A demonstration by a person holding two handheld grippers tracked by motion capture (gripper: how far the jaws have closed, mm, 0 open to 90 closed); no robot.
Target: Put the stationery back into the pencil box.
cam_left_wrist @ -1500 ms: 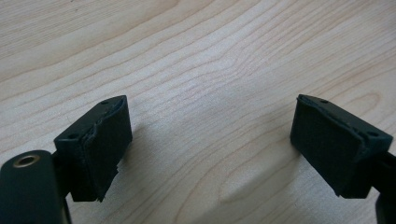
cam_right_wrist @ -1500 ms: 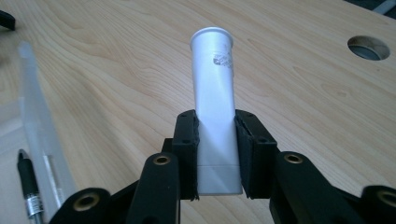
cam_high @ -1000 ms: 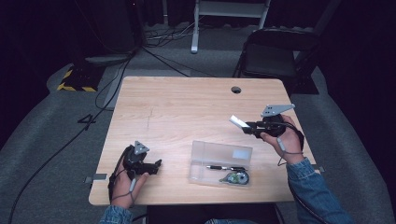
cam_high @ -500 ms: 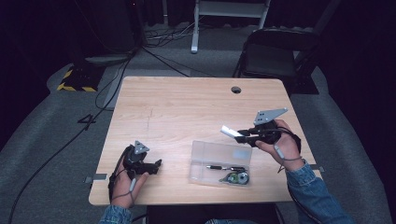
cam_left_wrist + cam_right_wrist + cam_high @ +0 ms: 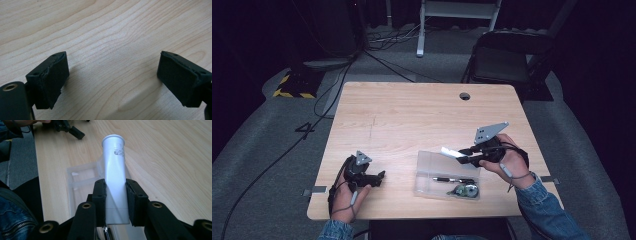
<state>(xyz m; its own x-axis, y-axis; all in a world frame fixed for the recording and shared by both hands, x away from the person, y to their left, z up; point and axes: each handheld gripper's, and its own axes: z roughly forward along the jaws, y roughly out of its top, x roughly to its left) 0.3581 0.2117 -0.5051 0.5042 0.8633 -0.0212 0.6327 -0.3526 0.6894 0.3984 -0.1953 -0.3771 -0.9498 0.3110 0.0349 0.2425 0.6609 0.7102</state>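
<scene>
My right gripper [image 5: 465, 155] is shut on a white tube [image 5: 453, 152], held level just above the far edge of a clear plastic box [image 5: 426, 175] near the table's front. In the right gripper view the white tube [image 5: 115, 173] runs away from me between the two pads of the right gripper [image 5: 116, 202], over the clear box [image 5: 81, 185]. A black pen [image 5: 451, 179] and a small round object [image 5: 466, 190] lie inside the box. My left gripper [image 5: 381, 177] rests on the table at the front left; in the left gripper view it [image 5: 112, 77] stands open over bare wood.
The wooden table [image 5: 412, 115] has a cable hole [image 5: 464, 96] at the back right. A black chair [image 5: 507, 60] stands beyond the far right corner, and cables run across the floor at the left. The person's left hand and the left gripper [image 5: 72, 130] show far off in the right gripper view.
The right gripper has carried the white tube leftward and toward the front, from right of the box to over its far edge. The left gripper has stayed put.
</scene>
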